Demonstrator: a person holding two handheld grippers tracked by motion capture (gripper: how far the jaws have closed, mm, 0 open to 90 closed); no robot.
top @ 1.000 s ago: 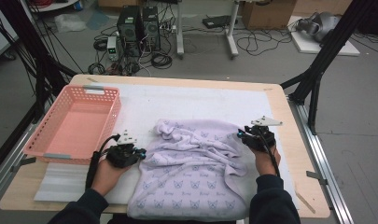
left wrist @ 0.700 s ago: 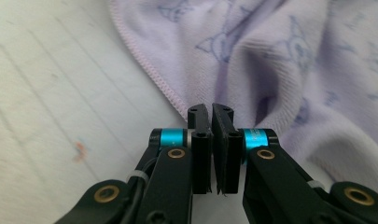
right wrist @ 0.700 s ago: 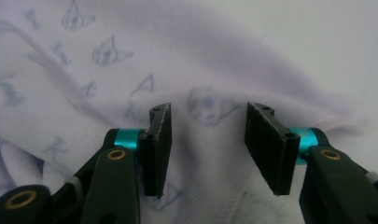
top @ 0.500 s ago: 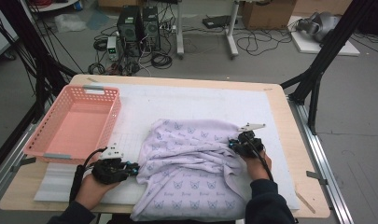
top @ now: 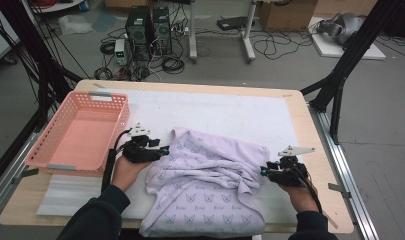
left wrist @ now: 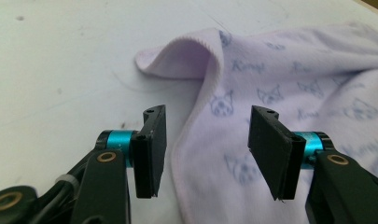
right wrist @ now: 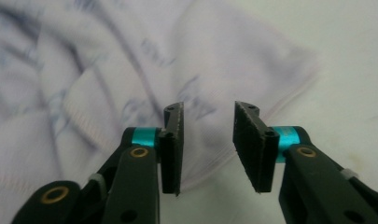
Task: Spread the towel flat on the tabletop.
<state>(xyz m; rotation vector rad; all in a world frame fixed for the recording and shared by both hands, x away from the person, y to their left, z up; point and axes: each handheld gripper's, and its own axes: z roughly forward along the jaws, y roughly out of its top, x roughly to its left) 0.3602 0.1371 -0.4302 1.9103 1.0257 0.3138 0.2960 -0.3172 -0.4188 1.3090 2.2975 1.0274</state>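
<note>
At the far left of the table point(top: 200, 107) sits the pink basket point(top: 80, 132), out of the way until the folding is done. Right of it my left claw point(top: 162, 149) lies level at the left edge of the lilac garment point(top: 210, 187); its jaws have just been opening and stand apart, the hem between them but not pinched, so I judge it is lining up a fresh grip. Across the cloth, my right claw point(top: 264, 171) faces the bunched right side, jaws also just opened, a fold near them but not pressed. The garment's near edge hangs over the table rim, cut off; which part each claw faces is hard to tell
</note>
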